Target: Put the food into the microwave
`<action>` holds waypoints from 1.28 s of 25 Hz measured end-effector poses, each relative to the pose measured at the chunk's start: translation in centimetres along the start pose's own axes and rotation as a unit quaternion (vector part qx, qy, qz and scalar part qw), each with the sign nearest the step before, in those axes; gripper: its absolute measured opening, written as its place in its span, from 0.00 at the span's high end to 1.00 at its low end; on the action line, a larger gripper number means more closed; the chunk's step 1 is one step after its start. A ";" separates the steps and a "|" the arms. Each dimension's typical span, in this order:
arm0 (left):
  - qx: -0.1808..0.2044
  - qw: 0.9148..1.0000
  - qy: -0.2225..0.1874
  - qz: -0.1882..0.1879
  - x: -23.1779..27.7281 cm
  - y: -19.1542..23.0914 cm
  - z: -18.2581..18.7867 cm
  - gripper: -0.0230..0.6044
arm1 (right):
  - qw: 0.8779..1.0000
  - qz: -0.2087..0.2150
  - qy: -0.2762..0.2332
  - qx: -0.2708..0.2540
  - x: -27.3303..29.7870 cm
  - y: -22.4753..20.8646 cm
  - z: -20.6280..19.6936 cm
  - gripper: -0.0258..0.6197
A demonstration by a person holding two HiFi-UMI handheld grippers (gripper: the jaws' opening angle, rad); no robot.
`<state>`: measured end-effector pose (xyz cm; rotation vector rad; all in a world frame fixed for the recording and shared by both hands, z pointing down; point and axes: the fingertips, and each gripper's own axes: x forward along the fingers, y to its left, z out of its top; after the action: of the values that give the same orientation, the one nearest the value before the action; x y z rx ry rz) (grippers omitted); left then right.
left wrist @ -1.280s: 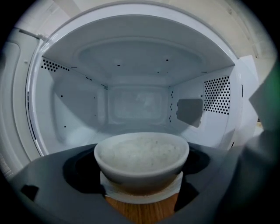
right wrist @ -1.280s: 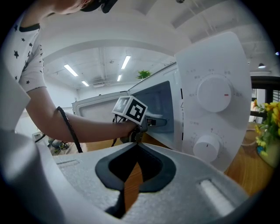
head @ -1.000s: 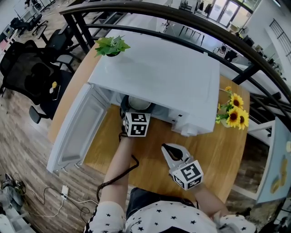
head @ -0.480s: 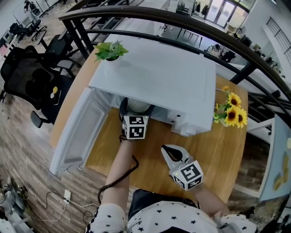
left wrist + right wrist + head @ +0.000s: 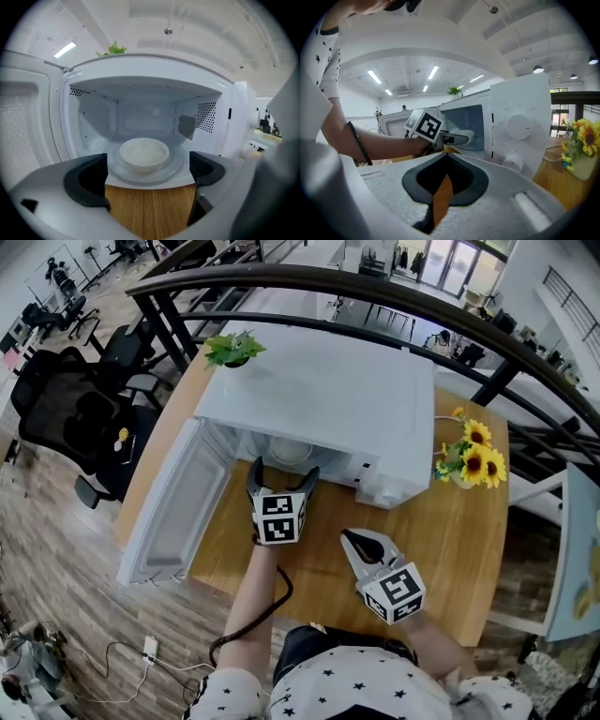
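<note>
bowl of rice (image 5: 144, 154): already inside the microwave (image 5: 328, 399), upright on the glass plate (image 5: 176, 166), pretty much centred
which way: mouth up; round, so no real long axis, nothing to line up
left gripper (image 5: 283, 472): wide open, empty, just outside the opening, bowl at its 12 o'clock, not touching
right gripper (image 5: 351, 538): pinched shut on nothing, over the table (image 5: 441, 549), at 4 o'clock from the left one
door (image 5: 173, 512): hanging open out at 9 o'clock
risk: guessing an open jaw poking in could clip the bowl or glass plate; slamming the door might jolt the bowl off centre
</note>
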<state>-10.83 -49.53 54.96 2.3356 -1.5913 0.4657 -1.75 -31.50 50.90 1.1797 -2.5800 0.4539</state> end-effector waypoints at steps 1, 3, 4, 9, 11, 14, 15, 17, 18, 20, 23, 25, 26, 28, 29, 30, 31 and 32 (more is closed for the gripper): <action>0.000 1.000 -0.002 0.001 -0.7 -0.2 0.1 0.11 | 1.000 -0.003 -0.003 0.000 -0.3 0.2 0.0 0.95; 0.001 1.000 -0.006 -0.001 -2.2 -0.7 0.1 0.11 | 1.000 -0.008 -0.008 -0.001 -1.0 0.4 0.0 0.95; 0.000 1.000 -0.008 -0.004 -2.9 -1.1 0.0 0.11 | 1.000 -0.010 -0.010 -0.001 -1.4 0.6 -0.1 0.95; -0.012 1.000 -0.001 -0.019 -6.9 -3.0 -0.8 0.12 | 1.000 -0.022 -0.022 -0.002 -3.4 1.6 -0.1 0.95; -0.012 1.000 0.005 -0.018 -8.5 -3.6 -1.3 0.12 | 0.999 -0.024 -0.027 -0.003 -4.1 2.0 0.0 0.95; -0.009 1.000 0.008 -0.011 -11.0 -4.8 -2.2 0.15 | 0.999 -0.027 -0.031 -0.009 -5.3 2.6 0.0 0.95; -0.010 1.000 0.005 -0.007 -11.9 -5.1 -2.4 0.18 | 0.999 -0.028 -0.034 -0.011 -5.7 2.9 0.1 0.95; -0.018 1.000 -0.004 0.005 -13.8 -5.6 -2.7 0.28 | 0.999 -0.028 -0.038 -0.014 -6.4 3.4 0.2 0.95; -0.024 1.000 -0.009 0.012 -14.8 -5.8 -2.7 0.36 | 0.999 -0.028 -0.040 -0.015 -6.8 3.7 0.3 0.95; -0.040 0.999 -0.019 0.022 -16.5 -6.2 -2.7 0.50 | 0.999 -0.028 -0.043 -0.017 -7.4 4.2 0.3 0.95; -0.051 0.998 -0.029 0.027 -19.0 -6.8 -2.6 0.55 | 0.998 -0.025 -0.048 -0.023 -8.3 5.2 0.3 0.95; -0.052 0.997 -0.036 0.033 -20.5 -6.9 -2.6 0.59 | 0.998 -0.023 -0.052 -0.027 -8.7 5.9 0.3 0.95; -0.053 0.997 -0.039 0.036 -21.3 -7.0 -2.6 0.62 | 0.998 -0.023 -0.055 -0.028 -9.0 6.2 0.3 0.95; -0.058 0.997 -0.044 0.037 -22.7 -7.2 -2.6 0.66 | 0.997 -0.021 -0.061 -0.032 -9.4 6.8 0.5 0.95; -0.061 0.996 -0.046 0.036 -23.3 -7.4 -2.7 0.67 | 0.997 -0.020 -0.065 -0.034 -9.6 7.2 0.6 0.95; -0.062 0.996 -0.047 0.037 -24.0 -7.6 -2.8 0.70 | 0.997 -0.019 -0.068 -0.036 -9.8 7.5 0.8 0.95; -0.063 0.996 -0.048 0.038 -24.7 -7.7 -2.9 0.72 | 0.997 -0.018 -0.070 -0.038 -10.1 7.8 0.9 0.95; -0.063 0.996 -0.050 0.039 -25.3 -7.9 -3.0 0.75 | 0.996 -0.017 -0.073 -0.040 -10.3 8.1 1.0 0.95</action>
<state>-12.50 -24.17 46.85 2.2409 -1.7107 0.2595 -1.52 -19.79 44.86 1.2692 -2.6674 0.2633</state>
